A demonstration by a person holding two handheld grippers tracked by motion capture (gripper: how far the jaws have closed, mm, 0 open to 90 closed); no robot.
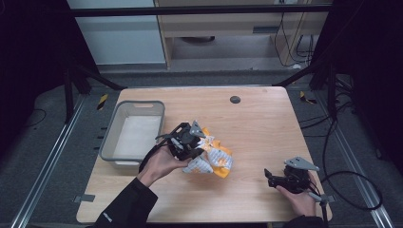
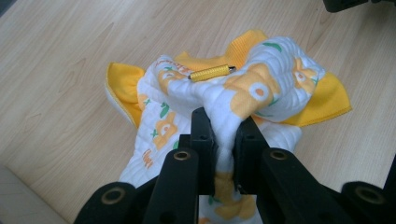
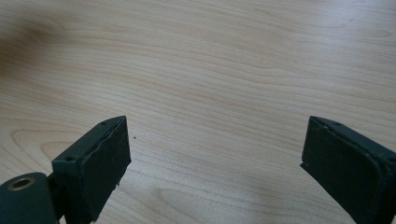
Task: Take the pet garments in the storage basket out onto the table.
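A crumpled white cloth with orange and green print and a yellow-orange backing (image 1: pixel 214 159) lies near the middle of the wooden table (image 1: pixel 256 123). My left gripper (image 1: pixel 190 142) is shut on a fold of this cloth (image 2: pixel 261 84), pinched between both jaws (image 2: pixel 225 140). A small yellow ribbed cylinder with a metal tip (image 2: pixel 210 73) rests on top of the cloth. My right gripper (image 1: pixel 272 178) hovers low over bare wood at the front right, open wide (image 3: pixel 215 158), with nothing between its fingers.
A grey plastic bin (image 1: pixel 134 135) stands at the table's left, just left of my left hand. A small dark round disc (image 1: pixel 235 99) is set in the tabletop near the far edge. Cables trail on the floor at the right.
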